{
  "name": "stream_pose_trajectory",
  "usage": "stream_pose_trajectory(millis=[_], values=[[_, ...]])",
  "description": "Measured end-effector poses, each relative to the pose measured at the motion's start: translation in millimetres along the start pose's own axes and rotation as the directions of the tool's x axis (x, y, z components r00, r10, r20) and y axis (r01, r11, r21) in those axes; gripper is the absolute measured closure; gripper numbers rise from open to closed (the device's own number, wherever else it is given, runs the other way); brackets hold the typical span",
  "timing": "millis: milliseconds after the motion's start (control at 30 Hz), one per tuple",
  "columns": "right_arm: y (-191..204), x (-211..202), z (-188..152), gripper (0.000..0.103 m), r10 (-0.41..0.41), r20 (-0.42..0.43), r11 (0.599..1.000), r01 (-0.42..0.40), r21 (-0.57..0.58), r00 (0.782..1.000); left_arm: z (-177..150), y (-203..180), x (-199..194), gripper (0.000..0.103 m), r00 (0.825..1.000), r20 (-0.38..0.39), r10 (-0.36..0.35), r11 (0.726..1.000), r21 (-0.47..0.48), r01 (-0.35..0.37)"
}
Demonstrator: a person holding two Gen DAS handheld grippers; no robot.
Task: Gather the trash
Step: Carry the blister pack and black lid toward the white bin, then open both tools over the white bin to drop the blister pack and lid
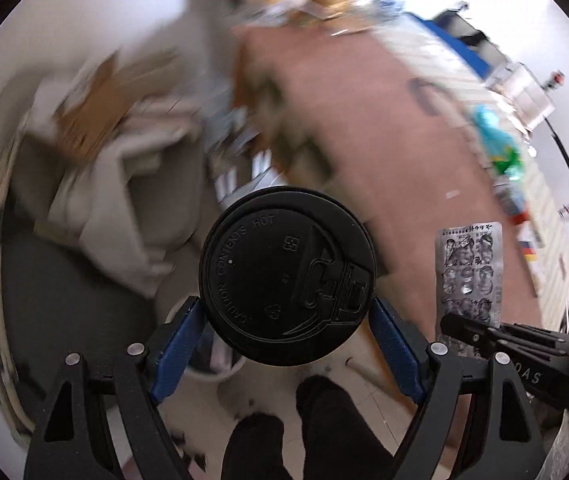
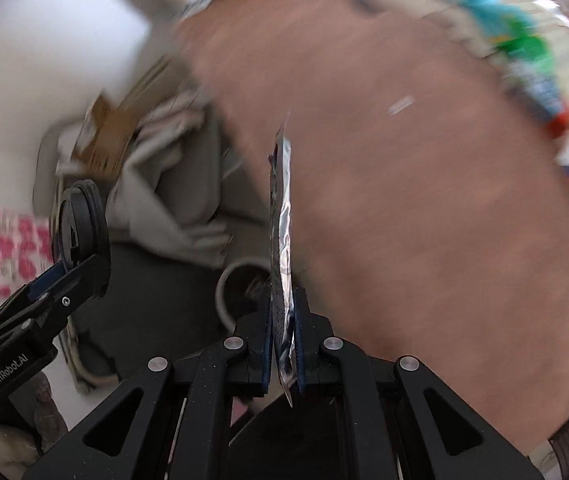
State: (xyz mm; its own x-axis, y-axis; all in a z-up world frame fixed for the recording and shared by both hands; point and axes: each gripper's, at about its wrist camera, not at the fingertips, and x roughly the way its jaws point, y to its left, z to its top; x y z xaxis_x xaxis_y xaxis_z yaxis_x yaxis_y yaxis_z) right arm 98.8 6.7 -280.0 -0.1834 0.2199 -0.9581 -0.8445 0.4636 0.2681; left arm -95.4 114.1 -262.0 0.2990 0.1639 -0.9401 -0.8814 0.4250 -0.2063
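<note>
My left gripper (image 1: 286, 316) is shut on a black plastic coffee-cup lid (image 1: 286, 274), held flat-on to the camera between the blue pads; it also shows in the right wrist view (image 2: 78, 224), at the left. My right gripper (image 2: 284, 320) is shut on a silver foil blister pack (image 2: 281, 216), seen edge-on and standing up from the jaws. The same pack shows face-on in the left wrist view (image 1: 469, 270), low right. A small white bin (image 2: 228, 284) stands on the floor just left of the pack, beside the table edge.
A brown table (image 2: 404, 200) fills the right of both views, with colourful wrappers (image 2: 524, 52) along its far edge. To the left are a grey chair draped in cloth (image 2: 172, 184), cardboard (image 2: 104, 140) and a dark mat (image 2: 156, 300). The background is motion-blurred.
</note>
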Motion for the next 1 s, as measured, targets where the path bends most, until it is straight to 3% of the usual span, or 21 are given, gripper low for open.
stream_pose_trajectory(millis=[200,267,433,533,600,667,733,800,867,1000], values=[[58.7,130.5,-40.4,0.094,0.019,-0.159,0.997,-0.030,-0.066,0.987,-58.0,115.5,95.8,0.021,0.986,-0.165,-0.018,0.985,-0.172,-0.011],[66.6,183.2,-53.3,0.094,0.006,-0.204,0.996,-0.025,-0.089,0.979,-75.0,144.1,137.9,0.021,0.974,-0.220,-0.055,0.976,-0.218,0.006],[67.4,317.0,-70.6,0.094,0.037,-0.323,0.996,-0.062,-0.070,0.946,-119.2,215.8,260.4,0.020,0.930,-0.328,-0.168,0.919,-0.392,0.028],[62.4,394.8,-76.1,0.094,0.059,-0.374,0.993,-0.093,-0.073,0.925,-136.2,242.6,314.6,0.017,0.929,-0.341,-0.145,0.908,-0.419,-0.012],[57.1,443.7,-78.9,0.093,0.062,-0.398,0.992,-0.101,-0.077,0.915,-143.6,251.8,339.3,0.004,0.927,-0.357,-0.114,0.907,-0.418,-0.049],[55.5,481.3,-82.0,0.092,0.050,-0.440,0.991,-0.101,-0.093,0.896,-150.5,260.9,355.0,0.004,0.928,-0.365,-0.078,0.906,-0.415,-0.087],[55.2,510.6,-82.8,0.074,0.029,-0.460,0.990,-0.091,-0.112,0.887,-156.9,267.5,361.2,0.004,0.928,-0.370,-0.037,0.903,-0.409,-0.127],[50.9,519.9,-86.1,0.025,0.023,-0.471,0.989,-0.088,-0.117,0.882,-164.2,271.8,359.6,0.004,0.928,-0.373,0.016,0.905,-0.389,-0.172],[53.6,523.1,-86.8,0.014,0.009,-0.467,0.986,-0.084,-0.141,0.884,-168.4,273.7,354.9,0.004,0.924,-0.378,0.059,0.905,-0.372,-0.209],[60.6,511.1,-85.8,0.003,-0.138,-0.400,0.966,0.035,-0.255,0.906,-173.2,272.3,337.0,0.004,0.914,-0.383,0.136,0.897,-0.344,-0.278]])
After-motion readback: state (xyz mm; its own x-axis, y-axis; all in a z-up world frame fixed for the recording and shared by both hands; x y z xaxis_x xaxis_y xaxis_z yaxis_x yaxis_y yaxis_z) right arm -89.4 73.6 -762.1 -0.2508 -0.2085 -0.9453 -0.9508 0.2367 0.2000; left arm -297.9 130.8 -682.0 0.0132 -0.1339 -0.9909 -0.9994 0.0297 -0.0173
